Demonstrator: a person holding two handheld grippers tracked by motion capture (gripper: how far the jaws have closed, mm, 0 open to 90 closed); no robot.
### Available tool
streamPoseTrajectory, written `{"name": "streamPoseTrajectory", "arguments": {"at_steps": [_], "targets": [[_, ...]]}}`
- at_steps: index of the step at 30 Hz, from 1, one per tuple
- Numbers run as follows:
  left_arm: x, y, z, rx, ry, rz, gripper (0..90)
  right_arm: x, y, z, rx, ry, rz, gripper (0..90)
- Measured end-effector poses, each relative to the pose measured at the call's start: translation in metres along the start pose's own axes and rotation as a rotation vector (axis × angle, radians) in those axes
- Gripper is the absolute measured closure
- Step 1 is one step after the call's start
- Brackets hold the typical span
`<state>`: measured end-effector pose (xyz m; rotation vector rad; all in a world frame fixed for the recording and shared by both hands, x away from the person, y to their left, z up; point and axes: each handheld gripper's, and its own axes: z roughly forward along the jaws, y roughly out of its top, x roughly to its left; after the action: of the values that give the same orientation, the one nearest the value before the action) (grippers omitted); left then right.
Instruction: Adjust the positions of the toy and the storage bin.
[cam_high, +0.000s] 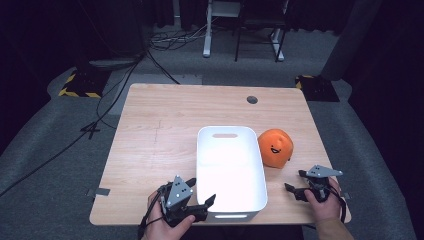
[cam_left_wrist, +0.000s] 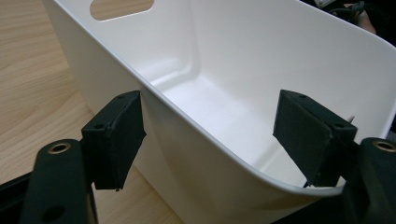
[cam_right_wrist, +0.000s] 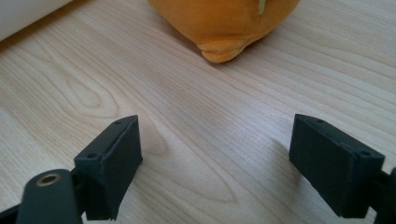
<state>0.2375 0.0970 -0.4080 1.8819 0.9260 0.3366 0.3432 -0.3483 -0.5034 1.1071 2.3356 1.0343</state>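
Left hand-held gripper (cam_left_wrist: 210, 135) agape astride smooth white plastic bin (cam_left_wrist: 261, 60) rim; right (cam_right_wrist: 215, 158) agape, empty.

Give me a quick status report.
Left hand-held gripper open astride the white bin wall. Right hand-held gripper open, empty, near the orange plush. Nothing between.

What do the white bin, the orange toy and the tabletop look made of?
White bin: likely moulded plastic, smooth and slightly glossy; thin wall, rounded corners, cut-out handle. Orange toy: seems soft plush; matte, fuzzy surface with a stitched seam in the right gripper view. Tabletop: pale wood grain, probably laminate or veneer; which one is not clear.
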Motion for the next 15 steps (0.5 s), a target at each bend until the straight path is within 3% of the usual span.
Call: {"name": "streamPoseTrajectory", "arguments": {"at_steps": [6, 10, 15], "targets": [[0.002, 0.001, -0.002, -0.004, 0.010, 0.025, 23.2, 0.000, 0.000, 0.000, 0.000, 0.001, 0.000, 17.2], [0.006, 0.008, -0.012, -0.055, 0.026, 0.014, 21.7, 0.000, 0.000, 0.000, 0.000, 0.001, 0.000, 17.2], [0.016, 0.017, -0.025, -0.085, 0.049, 0.033, 20.5, 0.000, 0.000, 0.000, 0.001, 0.002, 0.001, 17.3]]}}
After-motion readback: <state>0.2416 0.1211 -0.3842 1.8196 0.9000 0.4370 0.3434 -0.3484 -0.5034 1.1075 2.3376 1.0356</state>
